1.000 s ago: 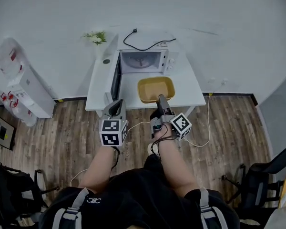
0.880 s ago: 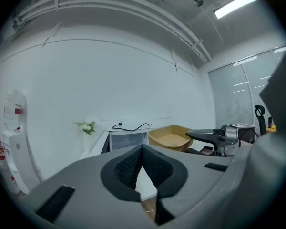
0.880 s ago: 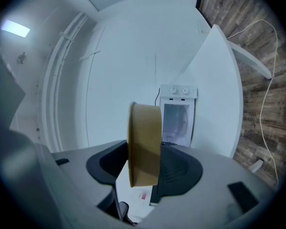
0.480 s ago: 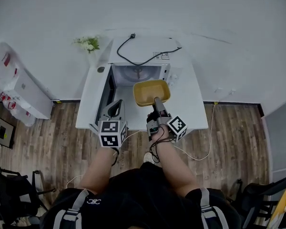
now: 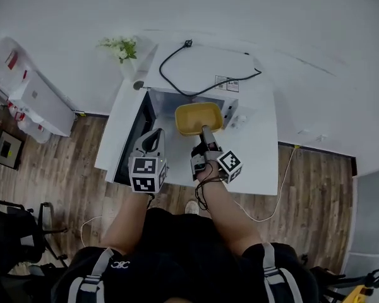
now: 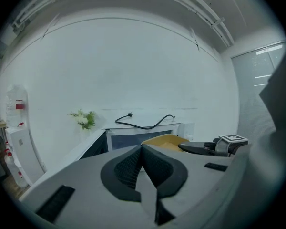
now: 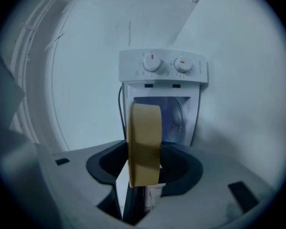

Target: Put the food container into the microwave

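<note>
A yellow food container (image 5: 199,117) hangs at the mouth of the white microwave (image 5: 237,65), above the white table (image 5: 260,150). My right gripper (image 5: 205,131) is shut on its near rim. In the right gripper view the container (image 7: 144,142) stands edge-on between the jaws, in front of the open cavity (image 7: 176,116) below two knobs. The microwave door (image 5: 138,134) is swung open to the left. Beside that door my left gripper (image 5: 154,136) is shut with nothing in it; its pads (image 6: 133,163) touch. From there I see the container (image 6: 163,140) and the right gripper (image 6: 186,147).
A black power cord (image 5: 205,74) lies loose on top of the microwave. A small flowering plant (image 5: 121,46) stands at the table's back left corner. A white cabinet (image 5: 41,103) is on the wooden floor to the left. A wall closes in behind.
The person has stepped up to the table. The right gripper has carried the container forward from over the table's front to the microwave's opening. The left gripper stays shut beside the door.
</note>
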The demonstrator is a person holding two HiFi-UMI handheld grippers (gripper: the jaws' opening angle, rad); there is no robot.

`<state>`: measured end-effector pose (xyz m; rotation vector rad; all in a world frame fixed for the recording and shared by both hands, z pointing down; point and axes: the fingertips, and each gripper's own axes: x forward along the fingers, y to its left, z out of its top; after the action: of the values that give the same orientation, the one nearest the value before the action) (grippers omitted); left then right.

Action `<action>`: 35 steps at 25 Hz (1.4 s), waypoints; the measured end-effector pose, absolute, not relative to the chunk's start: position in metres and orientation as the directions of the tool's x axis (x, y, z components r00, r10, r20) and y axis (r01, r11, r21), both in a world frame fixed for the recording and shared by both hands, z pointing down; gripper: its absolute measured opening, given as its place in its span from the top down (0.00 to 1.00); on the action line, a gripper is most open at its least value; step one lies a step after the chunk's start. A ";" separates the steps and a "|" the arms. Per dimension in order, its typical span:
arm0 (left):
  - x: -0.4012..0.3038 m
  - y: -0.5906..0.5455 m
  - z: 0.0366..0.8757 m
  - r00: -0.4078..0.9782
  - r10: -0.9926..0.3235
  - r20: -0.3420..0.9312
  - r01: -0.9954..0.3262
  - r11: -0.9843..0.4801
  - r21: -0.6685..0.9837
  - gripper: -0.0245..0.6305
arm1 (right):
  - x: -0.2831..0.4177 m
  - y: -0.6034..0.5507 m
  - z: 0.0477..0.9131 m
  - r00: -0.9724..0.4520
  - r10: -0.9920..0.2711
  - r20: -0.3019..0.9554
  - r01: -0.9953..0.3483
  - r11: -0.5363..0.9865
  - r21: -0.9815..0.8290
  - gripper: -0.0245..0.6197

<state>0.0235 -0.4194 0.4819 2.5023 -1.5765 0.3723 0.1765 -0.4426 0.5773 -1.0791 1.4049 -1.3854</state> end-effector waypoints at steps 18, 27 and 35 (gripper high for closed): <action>0.014 -0.498 0.486 0.461 -0.837 0.294 -0.878 -0.478 0.013 0.96 | 0.172 -0.599 0.630 -0.210 -0.974 0.087 -0.061 -0.076 -0.995 0.62; 0.005 -0.504 0.495 0.440 -0.839 0.320 -0.886 -0.463 0.005 0.96 | 0.168 -0.629 0.659 -0.195 -0.961 0.195 -0.040 -0.190 -0.981 0.62; 0.008 -0.504 0.496 0.451 -0.829 0.331 -0.878 -0.479 -0.004 0.96 | 0.161 -0.619 0.679 -0.200 -0.924 0.326 -0.060 -0.321 -0.945 0.62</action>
<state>0.0081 -0.5037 0.4964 2.5294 -1.5018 0.4330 0.1615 -0.6191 0.6794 -1.3664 1.2082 -1.6020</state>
